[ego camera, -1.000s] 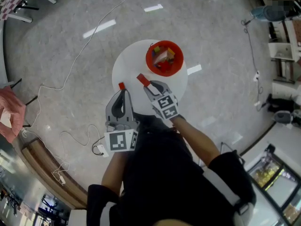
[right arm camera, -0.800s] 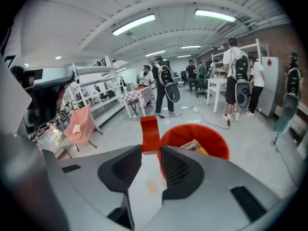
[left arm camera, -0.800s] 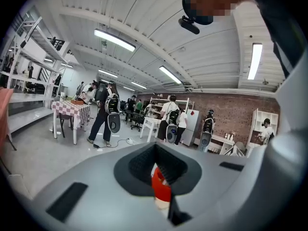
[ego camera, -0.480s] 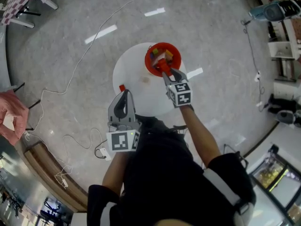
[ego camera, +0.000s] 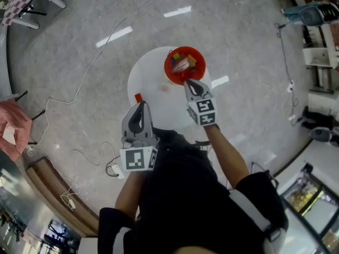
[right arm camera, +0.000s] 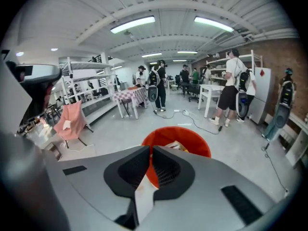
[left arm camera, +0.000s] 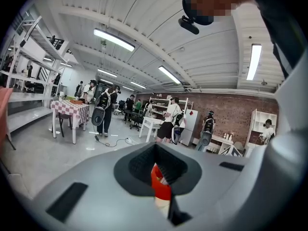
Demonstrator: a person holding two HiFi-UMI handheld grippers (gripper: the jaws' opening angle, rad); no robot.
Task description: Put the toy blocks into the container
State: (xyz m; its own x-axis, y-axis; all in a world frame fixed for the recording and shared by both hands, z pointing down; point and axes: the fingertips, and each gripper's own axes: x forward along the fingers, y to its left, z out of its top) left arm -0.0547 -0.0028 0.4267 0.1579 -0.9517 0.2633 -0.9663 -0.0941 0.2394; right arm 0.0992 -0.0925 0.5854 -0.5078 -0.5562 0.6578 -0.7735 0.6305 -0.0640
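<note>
A red bowl (ego camera: 170,72) with several coloured toy blocks in it stands at the far side of a round white table (ego camera: 151,86). My right gripper (ego camera: 189,83) hovers at the bowl's near rim. Its jaws are closing and nothing is between them. In the right gripper view, the bowl (right arm camera: 195,139) lies just beyond that gripper (right arm camera: 149,154). My left gripper (ego camera: 139,105) stays over the table's near left edge, shut on a small red block (ego camera: 137,97). In the left gripper view, this block (left arm camera: 161,186) sits between the pads of the left gripper (left arm camera: 161,173).
The table stands on a grey floor with white cables (ego camera: 79,89) trailing to the left. A chair with pink cloth (ego camera: 10,128) is at the far left, and shelving (ego camera: 318,62) at the right. People stand far off in both gripper views.
My right gripper carried a red block from the table's middle to the bowl, let it go there, drew back a little and brought its jaws together. The left gripper stayed put.
</note>
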